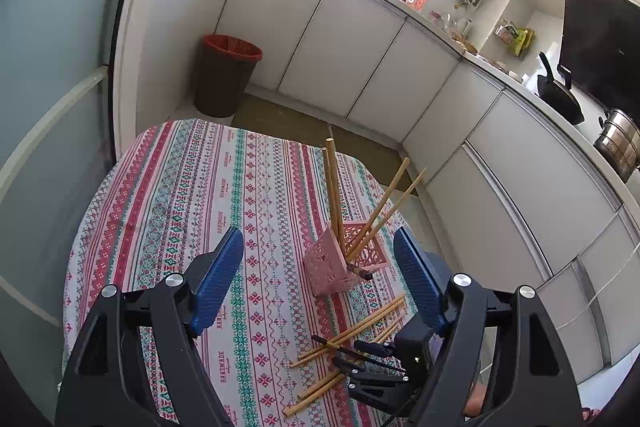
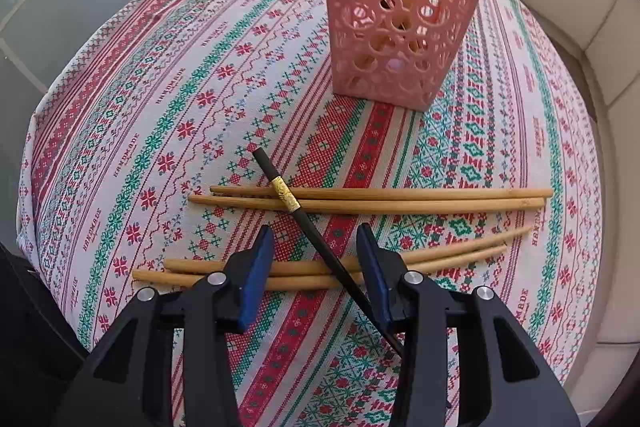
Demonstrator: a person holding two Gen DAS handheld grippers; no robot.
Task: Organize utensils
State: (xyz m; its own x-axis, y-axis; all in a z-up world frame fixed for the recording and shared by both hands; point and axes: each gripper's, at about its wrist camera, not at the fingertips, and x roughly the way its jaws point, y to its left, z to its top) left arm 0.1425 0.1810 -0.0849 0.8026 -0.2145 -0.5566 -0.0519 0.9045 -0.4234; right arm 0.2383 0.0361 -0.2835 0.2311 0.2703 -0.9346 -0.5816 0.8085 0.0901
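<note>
**Q:** Right wrist view first: what do the utensils look like, and where are they?

**A:** Four pale wooden chopsticks [image 2: 372,199] lie on the worktop [image 2: 160,131], which wears a cloth with red, green and white stripes. They lie in two rough pairs, running side to side. One black chopstick [image 2: 320,247] with a gold band lies slantwise across them. Behind them stands a pink basket [image 2: 400,39] with round holes in its walls. It holds more wooden chopsticks upright, plus another black one leaning out to the left.

**Q:** And the right tongs?

**A:** The right tongs [image 2: 316,259] point steeply down over the nearer pair of wooden chopsticks. Their blue pads [image 2: 256,267] stand partly apart, one on each side of the black chopstick. Neither pad presses on it, so nothing is pinched.

**Q:** What does the left wrist view add?

**A:** The left tongs [image 1: 320,255] are spread wide and hold nothing. The pink basket [image 1: 344,263] shows between their blue pads, further off, not touched. The right tongs [image 1: 372,367] appear low at the right, over the loose chopsticks [image 1: 352,331].
</note>
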